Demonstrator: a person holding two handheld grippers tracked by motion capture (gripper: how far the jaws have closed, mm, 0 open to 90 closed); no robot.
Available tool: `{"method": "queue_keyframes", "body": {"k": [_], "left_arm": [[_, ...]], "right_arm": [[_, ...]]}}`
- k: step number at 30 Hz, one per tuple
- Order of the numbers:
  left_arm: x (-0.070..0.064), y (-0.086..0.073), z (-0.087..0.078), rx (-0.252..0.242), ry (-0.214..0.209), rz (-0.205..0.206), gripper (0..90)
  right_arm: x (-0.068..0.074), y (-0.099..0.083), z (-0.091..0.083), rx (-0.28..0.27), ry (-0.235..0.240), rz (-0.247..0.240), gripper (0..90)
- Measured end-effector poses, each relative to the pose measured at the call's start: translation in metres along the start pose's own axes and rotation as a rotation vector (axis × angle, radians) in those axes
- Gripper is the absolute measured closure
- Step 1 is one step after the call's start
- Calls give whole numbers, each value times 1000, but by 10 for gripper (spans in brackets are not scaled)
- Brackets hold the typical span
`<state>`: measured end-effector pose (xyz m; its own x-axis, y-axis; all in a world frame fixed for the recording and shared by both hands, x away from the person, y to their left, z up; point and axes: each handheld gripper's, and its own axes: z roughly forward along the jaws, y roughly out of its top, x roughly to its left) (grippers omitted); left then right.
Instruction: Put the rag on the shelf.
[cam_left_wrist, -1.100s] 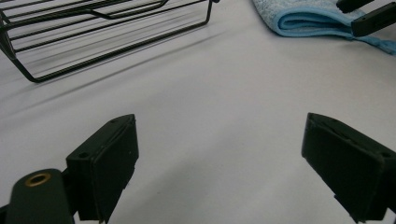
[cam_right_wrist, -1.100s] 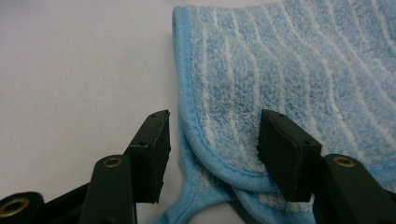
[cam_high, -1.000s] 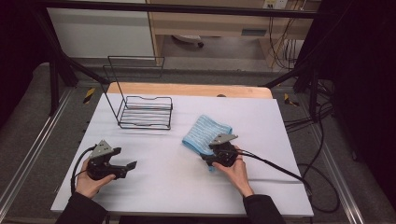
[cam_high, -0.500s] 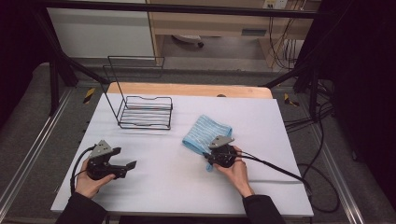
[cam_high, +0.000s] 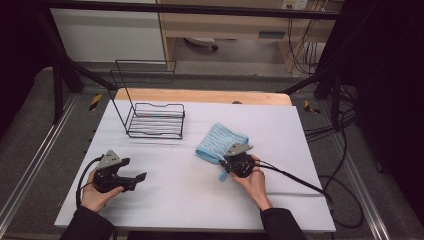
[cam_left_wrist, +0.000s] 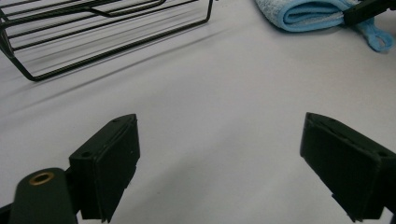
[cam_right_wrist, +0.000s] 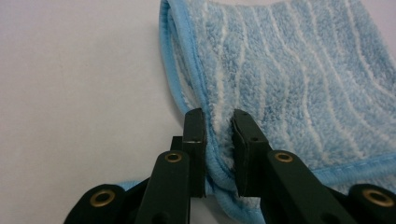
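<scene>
A folded light-blue striped towel (cam_high: 220, 141) lies right of the table's middle. My right gripper (cam_high: 229, 161) sits at its near corner; in the right gripper view the jaws pinch the towel's (cam_right_wrist: 289, 79) bound edge, so my right gripper (cam_right_wrist: 218, 140) is shut on it. A small blue loop (cam_left_wrist: 377, 39) of the towel (cam_left_wrist: 308, 13) trails on the table. My left gripper (cam_high: 141, 176) rests near the front left, held by a hand. Its jaws stand wide apart over bare table, and my left gripper (cam_left_wrist: 224, 154) holds nothing.
A black wire rack (cam_high: 152, 112) stands at the back left of the white table (cam_high: 190, 200); its near rim (cam_left_wrist: 116, 44) is ahead of the left gripper. Cables (cam_high: 300, 182) trail from the right gripper toward the right edge. A wooden strip (cam_high: 200, 96) borders the far side.
The right gripper has drawn slightly toward the person at the towel's near corner. The left gripper has stayed put.
</scene>
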<state>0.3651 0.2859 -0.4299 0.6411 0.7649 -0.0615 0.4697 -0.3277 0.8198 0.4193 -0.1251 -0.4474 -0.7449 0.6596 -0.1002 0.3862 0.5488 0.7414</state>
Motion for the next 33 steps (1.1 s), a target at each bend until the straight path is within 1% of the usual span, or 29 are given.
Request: {"method": "queue_keyframes", "body": {"k": [1, 4, 7, 10, 11, 16, 19, 22, 24, 29, 32, 33], "left_arm": [[0, 0, 0, 0, 0, 1, 119], [0, 0, 0, 1, 1, -1, 119], [1, 0, -1, 1, 3, -2, 119], [1, 0, -1, 2, 3, -3, 119], [1, 0, -1, 2, 3, -2, 119], [1, 0, 0, 3, 5, -9, 119], [0, 0, 0, 5, 5, -9, 119], [0, 0, 0, 7, 5, -7, 119], [0, 0, 0, 7, 4, -7, 119], [0, 0, 0, 7, 3, -6, 119], [0, 0, 0, 9, 1, -5, 119], [0, 0, 0, 9, 1, -5, 119]], "right_arm": [[1, 1, -1, -4, 9, 10, 778], [3, 3, -4, -3, 30, 21, 778], [8, 7, -6, -12, 59, 23, 778], [14, 11, -8, -18, 99, 22, 778], [16, 12, -8, -21, 115, 30, 777], [29, 15, -9, -15, 168, 21, 777], [37, 17, -9, -16, 208, 34, 776], [45, 20, -9, -11, 226, 16, 774], [50, 21, -8, -14, 251, 14, 773], [62, 21, -4, -3, 266, -4, 770], [66, 21, -3, -2, 287, 4, 770], [68, 21, -2, -3, 288, 8, 769]]}}
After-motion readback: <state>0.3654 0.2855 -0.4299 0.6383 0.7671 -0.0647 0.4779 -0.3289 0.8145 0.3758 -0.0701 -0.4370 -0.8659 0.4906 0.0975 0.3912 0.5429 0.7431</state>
